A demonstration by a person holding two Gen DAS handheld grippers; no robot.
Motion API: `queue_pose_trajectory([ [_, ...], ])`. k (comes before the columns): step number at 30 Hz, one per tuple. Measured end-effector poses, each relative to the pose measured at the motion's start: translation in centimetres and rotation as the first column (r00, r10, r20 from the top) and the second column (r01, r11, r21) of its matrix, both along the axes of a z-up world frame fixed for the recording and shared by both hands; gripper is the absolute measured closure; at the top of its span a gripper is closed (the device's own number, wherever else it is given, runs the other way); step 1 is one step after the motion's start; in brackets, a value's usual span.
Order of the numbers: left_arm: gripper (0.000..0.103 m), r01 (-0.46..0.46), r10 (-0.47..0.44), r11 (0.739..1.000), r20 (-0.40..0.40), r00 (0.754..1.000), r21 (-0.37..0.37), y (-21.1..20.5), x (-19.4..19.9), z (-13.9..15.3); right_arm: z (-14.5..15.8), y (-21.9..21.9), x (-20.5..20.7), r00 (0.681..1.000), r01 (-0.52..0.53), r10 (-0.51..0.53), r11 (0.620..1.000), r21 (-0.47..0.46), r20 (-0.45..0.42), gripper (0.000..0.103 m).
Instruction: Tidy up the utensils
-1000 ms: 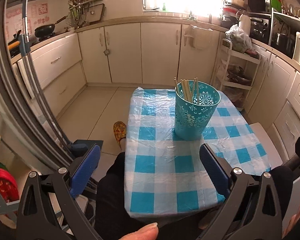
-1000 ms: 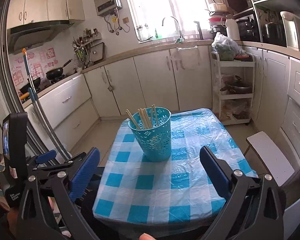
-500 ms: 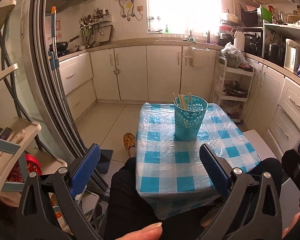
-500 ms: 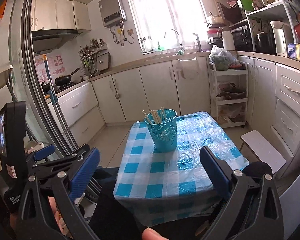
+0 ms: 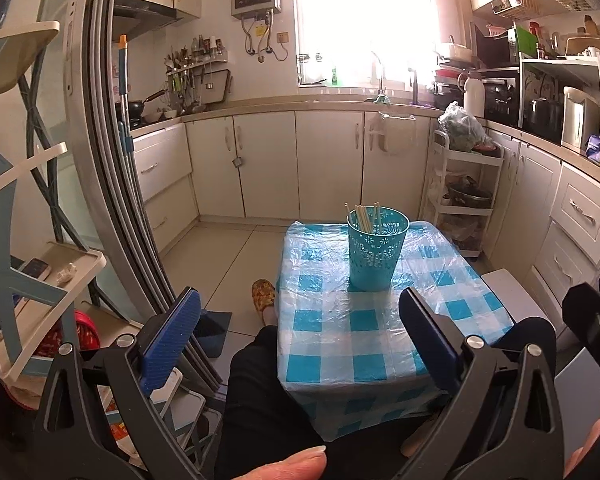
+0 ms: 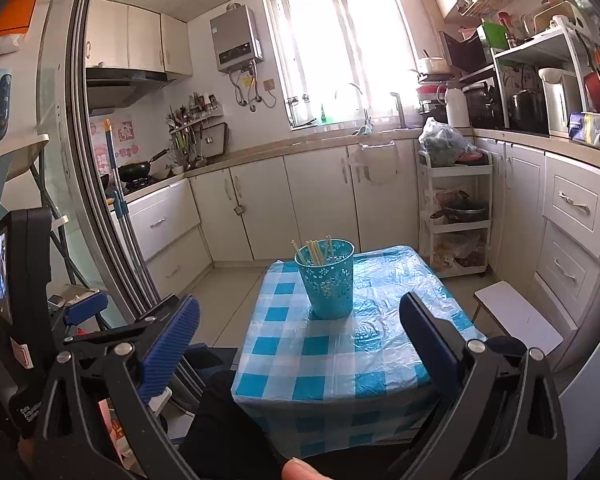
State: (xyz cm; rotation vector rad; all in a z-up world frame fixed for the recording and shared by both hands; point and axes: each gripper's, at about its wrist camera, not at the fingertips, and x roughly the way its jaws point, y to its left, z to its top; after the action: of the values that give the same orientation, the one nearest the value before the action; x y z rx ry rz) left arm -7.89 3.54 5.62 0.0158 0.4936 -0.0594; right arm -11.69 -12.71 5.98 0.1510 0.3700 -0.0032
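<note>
Both grippers sit spread wide and empty: left gripper (image 5: 300, 324) and right gripper (image 6: 300, 324), each held back from the small table (image 5: 380, 344), nothing between the blue pads (image 5: 172, 336). Ahead of both, well apart from the fingertips, the teal perforated holder (image 6: 327, 280) stands upright on the checked cloth, toward the far half of the table. Chopsticks (image 6: 316, 250) lean inside it, tips poking above the rim. No loose utensils show anywhere on the cloth. Judging from that, the sorting looks finished or nearly so; nothing visibly left to pick up. A thumb (image 5: 288, 466) shows at the bottom edge.
</note>
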Motion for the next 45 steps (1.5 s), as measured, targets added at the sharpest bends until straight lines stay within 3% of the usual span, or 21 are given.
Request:
queue_pose_trajectory([
  [14,0.008,-0.002,0.002,1.000,0.042,0.999,-0.009,0.4,-1.3,0.7,0.3,0.6,-1.0,1.000,0.000,0.001,1.000,-0.026,0.025,0.007],
  [45,0.008,-0.010,0.011,1.000,0.052,0.999,-0.027,0.7,-1.6,1.2,1.1,1.5,-1.3,0.999,-0.005,0.009,0.998,-0.068,0.053,0.007],
])
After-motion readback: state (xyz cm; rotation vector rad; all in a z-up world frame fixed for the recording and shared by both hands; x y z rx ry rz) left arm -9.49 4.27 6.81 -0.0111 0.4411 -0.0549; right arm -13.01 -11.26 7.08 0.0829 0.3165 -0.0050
